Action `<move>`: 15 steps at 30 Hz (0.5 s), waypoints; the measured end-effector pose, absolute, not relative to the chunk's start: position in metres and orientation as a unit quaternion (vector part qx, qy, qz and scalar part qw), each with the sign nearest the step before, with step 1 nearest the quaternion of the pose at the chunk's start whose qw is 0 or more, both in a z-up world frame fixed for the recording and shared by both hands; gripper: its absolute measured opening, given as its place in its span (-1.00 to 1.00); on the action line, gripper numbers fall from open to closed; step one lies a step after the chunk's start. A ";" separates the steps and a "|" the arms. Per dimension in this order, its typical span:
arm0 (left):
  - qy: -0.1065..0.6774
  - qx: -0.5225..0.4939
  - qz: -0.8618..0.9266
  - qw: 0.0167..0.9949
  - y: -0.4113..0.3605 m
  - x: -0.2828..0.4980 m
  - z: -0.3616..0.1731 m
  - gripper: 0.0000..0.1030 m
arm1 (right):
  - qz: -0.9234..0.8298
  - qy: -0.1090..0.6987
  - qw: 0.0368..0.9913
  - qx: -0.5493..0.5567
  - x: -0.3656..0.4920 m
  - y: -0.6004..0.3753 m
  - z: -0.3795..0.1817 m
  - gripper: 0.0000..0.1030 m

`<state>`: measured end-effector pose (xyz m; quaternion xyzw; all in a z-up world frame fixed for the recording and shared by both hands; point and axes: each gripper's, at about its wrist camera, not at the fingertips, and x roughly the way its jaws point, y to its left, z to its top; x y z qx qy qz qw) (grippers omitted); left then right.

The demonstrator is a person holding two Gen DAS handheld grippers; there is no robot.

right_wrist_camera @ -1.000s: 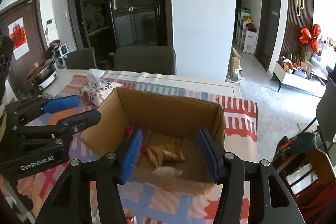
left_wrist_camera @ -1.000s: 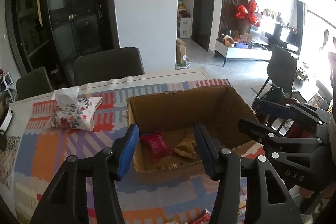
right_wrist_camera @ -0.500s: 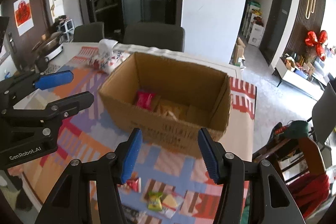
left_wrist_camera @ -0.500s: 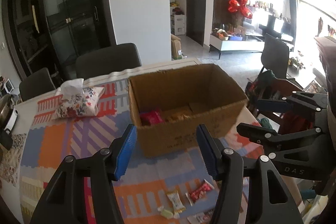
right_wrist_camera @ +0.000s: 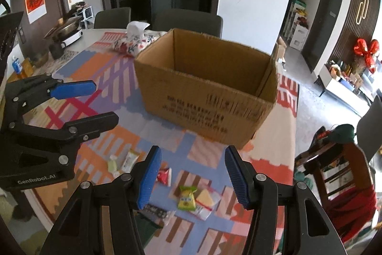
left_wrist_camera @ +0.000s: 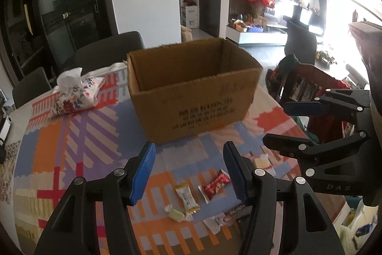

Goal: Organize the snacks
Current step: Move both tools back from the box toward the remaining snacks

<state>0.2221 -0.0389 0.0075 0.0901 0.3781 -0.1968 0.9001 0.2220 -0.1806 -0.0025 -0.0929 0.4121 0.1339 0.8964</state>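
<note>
Cardboard box [left_wrist_camera: 194,90] on the surface, wrapped snacks before it.
Both hand-held grippers, left [left_wrist_camera: 188,167] and right [right_wrist_camera: 192,173], gape empty; only the right view shows the green packet [right_wrist_camera: 187,198].

My left gripper [left_wrist_camera: 188,169] is matte black plastic with two angular fingers, each lined with a ribbed blue pad [left_wrist_camera: 143,171] and dotted with round silver screws. My right gripper [right_wrist_camera: 192,173] is built the same. Pale lettering marks their sides: "GenRobot.AI" on the left one, "DAS" on the right.

Both wrist views toward box [left_wrist_camera: 195,90]
</note>
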 end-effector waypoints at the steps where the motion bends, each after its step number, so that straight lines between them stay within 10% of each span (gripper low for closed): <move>1: 0.380 0.090 -0.201 0.898 -0.039 0.220 0.005 0.12 | 0.135 0.415 0.895 -0.089 0.221 -0.181 -0.005 0.09; 15: 0.399 0.107 -0.229 0.881 -0.044 0.201 -0.043 0.12 | 0.142 0.439 0.883 -0.086 0.204 -0.181 -0.051 0.09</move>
